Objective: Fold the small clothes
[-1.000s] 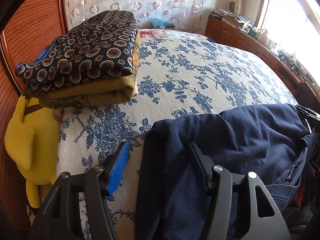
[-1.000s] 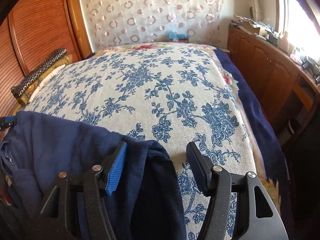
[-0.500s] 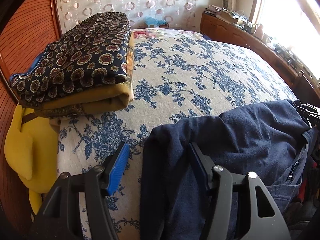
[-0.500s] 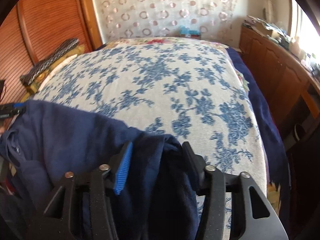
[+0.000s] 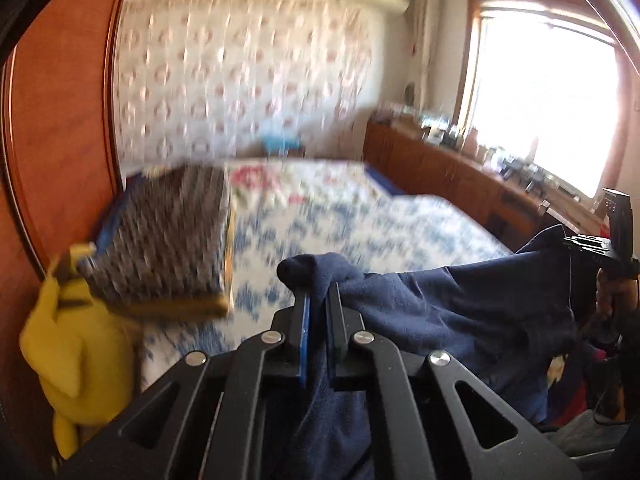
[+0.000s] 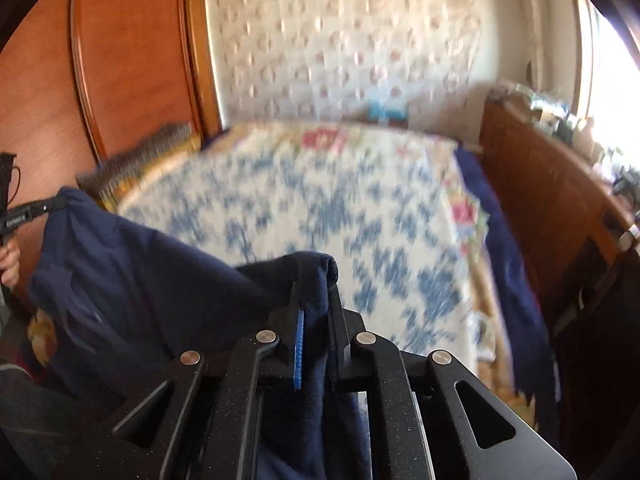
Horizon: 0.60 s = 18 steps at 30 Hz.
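The left gripper [image 5: 317, 300] pinches a bunched corner of the navy garment [image 5: 460, 312]. The right gripper [image 6: 316, 300] is closing its jaws on the opposite corner, cloth squeezed between them. The garment hangs stretched between the two at the near edge of the bed [image 6: 320, 208]. A folded patterned blanket [image 5: 168, 240] lies far left, and a yellow plush [image 5: 76, 352] lies beside it.
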Available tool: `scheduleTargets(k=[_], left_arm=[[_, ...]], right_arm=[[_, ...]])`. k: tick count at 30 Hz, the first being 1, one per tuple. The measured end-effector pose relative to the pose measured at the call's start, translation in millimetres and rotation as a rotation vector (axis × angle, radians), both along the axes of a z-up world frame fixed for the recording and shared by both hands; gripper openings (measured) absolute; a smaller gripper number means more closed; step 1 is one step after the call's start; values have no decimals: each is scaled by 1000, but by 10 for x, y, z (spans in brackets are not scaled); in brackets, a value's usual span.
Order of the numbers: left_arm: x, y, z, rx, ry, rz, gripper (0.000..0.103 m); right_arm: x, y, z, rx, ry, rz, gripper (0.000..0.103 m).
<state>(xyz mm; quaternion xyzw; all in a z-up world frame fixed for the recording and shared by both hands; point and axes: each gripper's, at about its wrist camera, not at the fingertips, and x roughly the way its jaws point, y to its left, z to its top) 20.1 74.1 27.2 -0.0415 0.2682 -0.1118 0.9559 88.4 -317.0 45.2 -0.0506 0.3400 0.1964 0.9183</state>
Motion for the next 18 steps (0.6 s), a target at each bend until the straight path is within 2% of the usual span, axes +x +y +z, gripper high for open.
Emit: scheduleTargets(k=[5,9,12,18], left_arm=[[-255,65,560,-15,-137,-1,4],[-400,111,921,43,-242,15,4],[-455,198,1153,34,-299,21,4],[-535,342,1455,23,-373,22,4]], right_arm=[[-273,-46,664,25,-139,9,5],[-440,-76,1187,30,-247,30,5],[-531,-97,1527,15,-338,21,5],[-589,-155,1949,39,-407,39,5]])
